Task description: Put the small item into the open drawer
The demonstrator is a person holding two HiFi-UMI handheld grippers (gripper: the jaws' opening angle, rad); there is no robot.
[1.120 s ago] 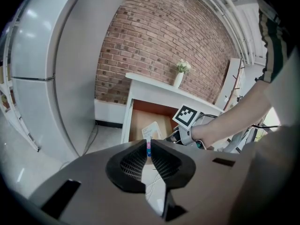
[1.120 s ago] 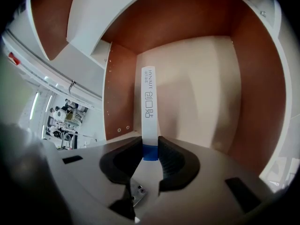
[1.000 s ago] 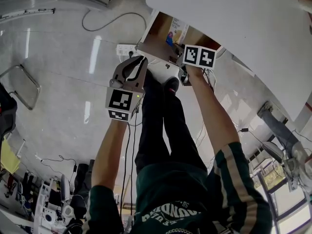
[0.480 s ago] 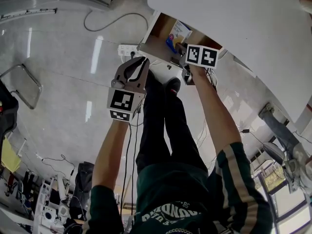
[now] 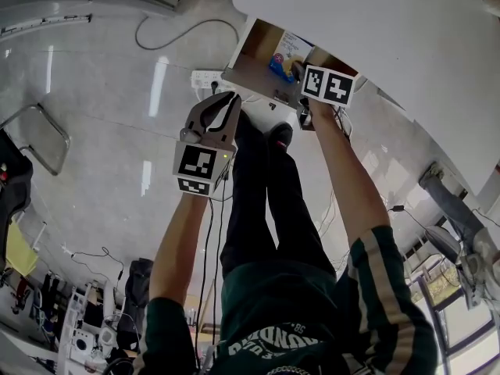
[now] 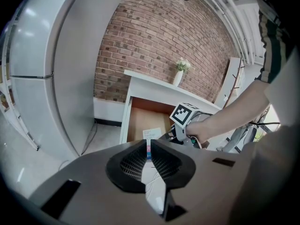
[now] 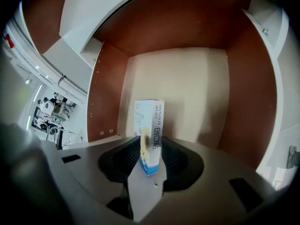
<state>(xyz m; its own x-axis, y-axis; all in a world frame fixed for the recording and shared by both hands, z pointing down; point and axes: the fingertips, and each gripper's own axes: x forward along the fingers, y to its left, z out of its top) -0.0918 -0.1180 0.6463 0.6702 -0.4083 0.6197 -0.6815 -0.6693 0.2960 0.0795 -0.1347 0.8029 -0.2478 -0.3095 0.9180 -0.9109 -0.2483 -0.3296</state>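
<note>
A person point(image 5: 266, 303) in a green striped top and dark trousers stands at a white table point(image 5: 375, 30), a hand-held gripper in each fist. The left gripper point(image 5: 223, 100) hangs above the glossy floor point(image 5: 101, 116), just short of the furniture. Its jaws are drawn together to a thin slit and carry nothing, as the left gripper view confirms point(image 6: 149, 146).

Just beyond it, the right gripper point(image 5: 297, 69) dips steeply into the open drawer point(image 5: 258, 76) under the tabletop. Its jaws have just been narrowing a little and stand apart on either side of the small box point(image 7: 150, 130), without visibly squeezing it. The white-and-blue carton point(image 5: 285, 51) is already inside the brown drawer walls, end-on over the pale bottom point(image 7: 187, 88). Whether it rests on that bottom cannot be told.

A white power strip point(image 5: 205, 77) lies on the floor beside the drawer front. Farther off, the left gripper view takes in a brick wall point(image 6: 164, 41) behind the table and a small vase point(image 6: 180, 71) of flowers on top.
</note>
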